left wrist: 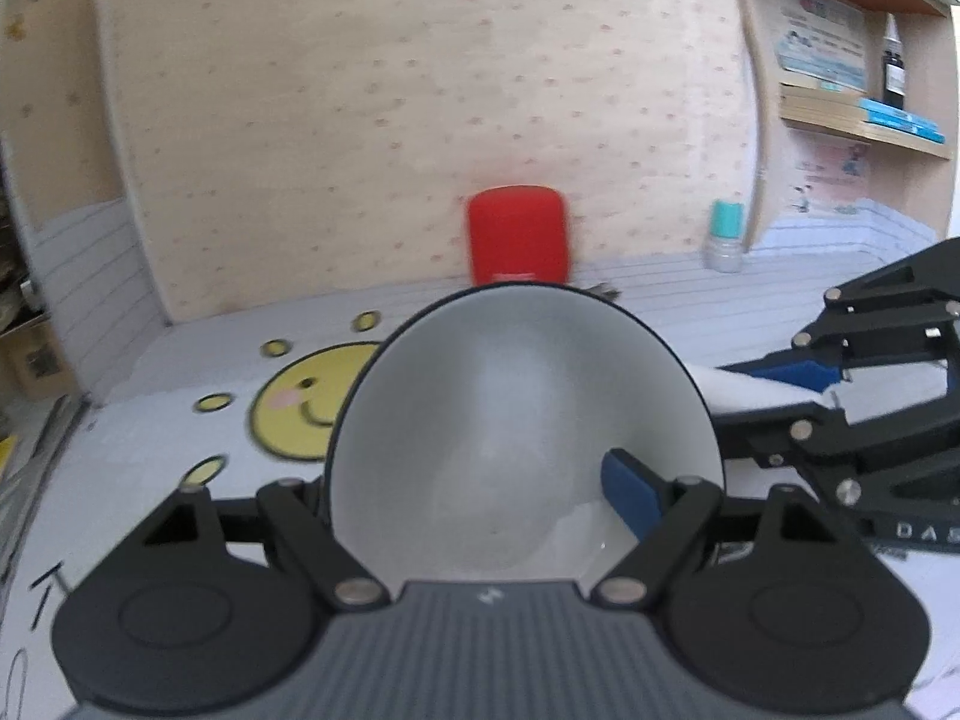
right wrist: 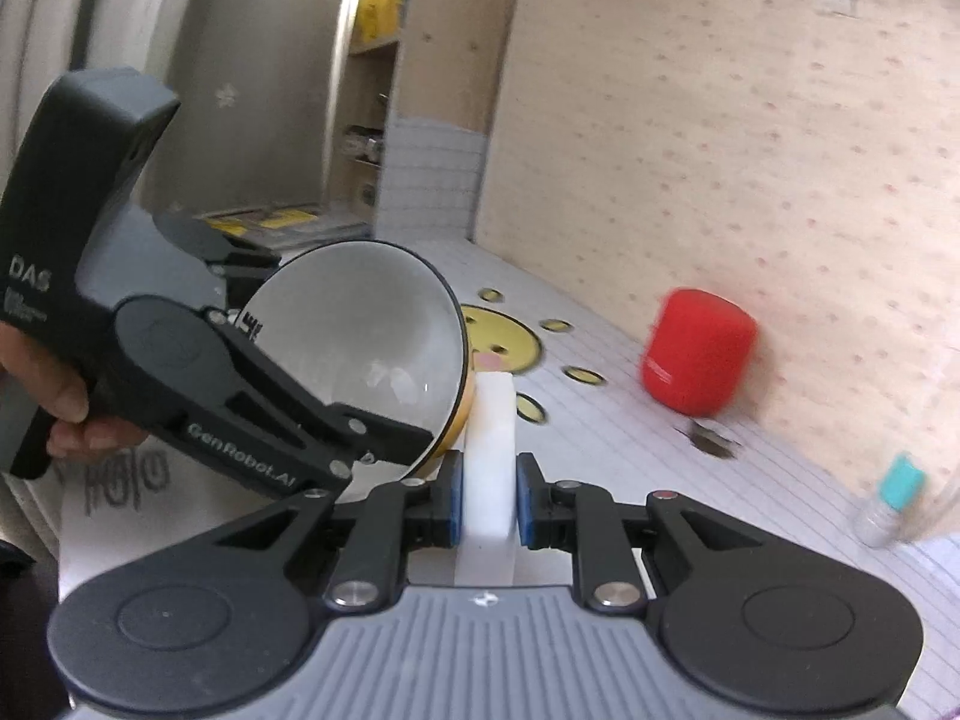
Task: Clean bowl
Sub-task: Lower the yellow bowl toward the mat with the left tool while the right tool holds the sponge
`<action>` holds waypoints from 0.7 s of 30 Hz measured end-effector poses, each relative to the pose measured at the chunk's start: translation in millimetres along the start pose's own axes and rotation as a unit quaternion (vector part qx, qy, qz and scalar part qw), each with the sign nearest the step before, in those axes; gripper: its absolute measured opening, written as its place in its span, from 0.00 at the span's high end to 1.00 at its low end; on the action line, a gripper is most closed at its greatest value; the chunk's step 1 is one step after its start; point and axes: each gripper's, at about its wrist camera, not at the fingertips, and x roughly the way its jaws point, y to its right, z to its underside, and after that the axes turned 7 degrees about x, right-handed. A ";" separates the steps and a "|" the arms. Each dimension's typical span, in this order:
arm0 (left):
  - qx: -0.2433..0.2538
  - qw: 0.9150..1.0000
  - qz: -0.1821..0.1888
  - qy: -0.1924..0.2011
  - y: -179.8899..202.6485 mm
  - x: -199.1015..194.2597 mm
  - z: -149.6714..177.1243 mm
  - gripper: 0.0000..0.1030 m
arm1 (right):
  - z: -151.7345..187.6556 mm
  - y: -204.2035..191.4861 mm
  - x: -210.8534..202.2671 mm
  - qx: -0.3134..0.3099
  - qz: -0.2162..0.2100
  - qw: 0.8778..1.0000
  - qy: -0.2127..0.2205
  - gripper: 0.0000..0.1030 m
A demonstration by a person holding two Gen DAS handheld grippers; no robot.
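the left gripper (right wrist: pixel 384 450) pinches the tilted, white-lined ceramic bowl (right wrist: pixel 360 336) by its rim. the right gripper (right wrist: pixel 487 501) (jaws pressed on a white sponge block (right wrist: pixel 489 450)) sits just right of the bowl, whose open mouth faces it.

White sponge (right wrist: pixel 491 456) beside tilted bowl (right wrist: pixel 360 336)

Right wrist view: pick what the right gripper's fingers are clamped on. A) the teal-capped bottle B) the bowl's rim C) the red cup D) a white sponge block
D: the blue pads of the right gripper press on both sides of the white sponge block, while the bowl is held by the left gripper, and the red cup and the bottle stand apart on the table.
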 end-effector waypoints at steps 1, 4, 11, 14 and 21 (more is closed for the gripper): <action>0.002 1.000 0.004 -0.002 2.9 2.2 -2.3 0.21 | 1.0 1.8 -1.4 0.002 0.006 1.000 -0.002 0.83; 0.000 1.000 0.027 -0.012 10.8 16.0 -10.4 0.21 | 3.9 6.1 -5.3 0.004 0.037 0.999 -0.012 0.83; 0.005 0.999 0.039 -0.023 24.1 46.0 -32.4 0.20 | 9.3 22.9 -12.3 0.044 0.088 0.995 -0.021 0.83; 0.004 0.999 0.042 -0.024 24.2 57.4 -40.2 0.17 | 7.4 27.7 -8.8 0.065 0.099 0.993 -0.017 0.82; 0.006 0.998 0.052 -0.023 23.5 69.5 -48.9 0.13 | 6.5 37.9 -2.7 0.117 0.124 0.985 -0.016 0.82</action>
